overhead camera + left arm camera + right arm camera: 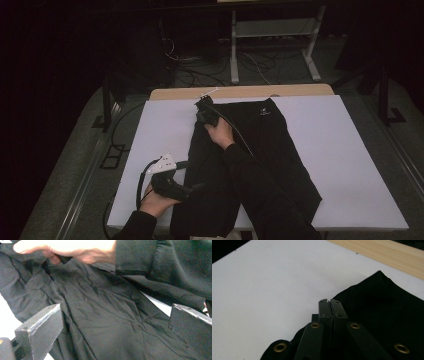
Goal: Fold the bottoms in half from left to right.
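pinching the waistband edge of the black shorts (pixel 260 145), mid-frame on the white board (pixel 350 165), the right gripper (pixel 206 113) has its jaws clamped on fabric; left gripper (pixel 197 187), lower left, gapes wide over a leg. next: probably a fold, left needs a grip.

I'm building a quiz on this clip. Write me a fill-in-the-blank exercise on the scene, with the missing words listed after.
1. The black garment lies on a ______ sheet that covers the table.
2. The right gripper has its jaws ______ on the garment's edge.
3. The left gripper hovers over the cloth with its jaws ______.
4. Past the sheet's far edge runs a strip of bare ______ tabletop.

Missing words: white; shut; open; wooden
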Demonstrator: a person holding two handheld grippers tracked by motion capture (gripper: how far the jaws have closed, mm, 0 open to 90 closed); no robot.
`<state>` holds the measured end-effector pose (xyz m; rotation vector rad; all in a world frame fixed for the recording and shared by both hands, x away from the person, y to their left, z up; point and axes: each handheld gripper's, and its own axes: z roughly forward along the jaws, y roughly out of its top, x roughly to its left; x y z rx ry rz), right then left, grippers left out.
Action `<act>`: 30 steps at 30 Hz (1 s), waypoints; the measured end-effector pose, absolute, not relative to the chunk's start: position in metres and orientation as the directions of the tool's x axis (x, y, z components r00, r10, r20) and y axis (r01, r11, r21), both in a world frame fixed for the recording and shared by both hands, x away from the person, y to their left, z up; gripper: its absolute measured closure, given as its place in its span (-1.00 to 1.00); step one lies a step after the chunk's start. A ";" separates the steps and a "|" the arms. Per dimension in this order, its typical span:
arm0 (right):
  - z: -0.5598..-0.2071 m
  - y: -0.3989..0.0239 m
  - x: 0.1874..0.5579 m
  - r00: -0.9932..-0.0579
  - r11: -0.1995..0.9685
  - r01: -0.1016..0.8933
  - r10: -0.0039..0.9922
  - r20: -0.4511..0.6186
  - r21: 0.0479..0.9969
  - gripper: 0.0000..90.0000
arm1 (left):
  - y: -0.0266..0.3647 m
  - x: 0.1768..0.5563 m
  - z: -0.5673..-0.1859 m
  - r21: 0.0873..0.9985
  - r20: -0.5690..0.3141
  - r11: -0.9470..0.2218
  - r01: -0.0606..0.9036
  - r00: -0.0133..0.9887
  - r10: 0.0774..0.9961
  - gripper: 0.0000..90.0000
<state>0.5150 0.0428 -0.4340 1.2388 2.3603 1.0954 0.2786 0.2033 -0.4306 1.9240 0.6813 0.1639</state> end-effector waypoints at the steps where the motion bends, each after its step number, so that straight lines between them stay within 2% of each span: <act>1: -0.434 0.043 0.515 -0.603 0.353 0.595 0.790 0.111 0.723 0.93 | 0.203 0.279 -0.430 0.871 -0.185 -0.301 0.388 0.827 0.531 -1.00; 16: -0.437 0.031 0.506 -0.600 0.320 0.562 0.793 0.109 0.763 0.93 | 0.215 0.269 -0.428 0.805 -0.207 -0.366 0.468 0.798 0.565 -1.00; 30: -0.433 0.028 0.504 -0.594 0.308 0.556 0.797 0.109 0.772 0.93 | 0.226 0.256 -0.428 0.780 -0.214 -0.391 0.488 0.795 0.567 -1.00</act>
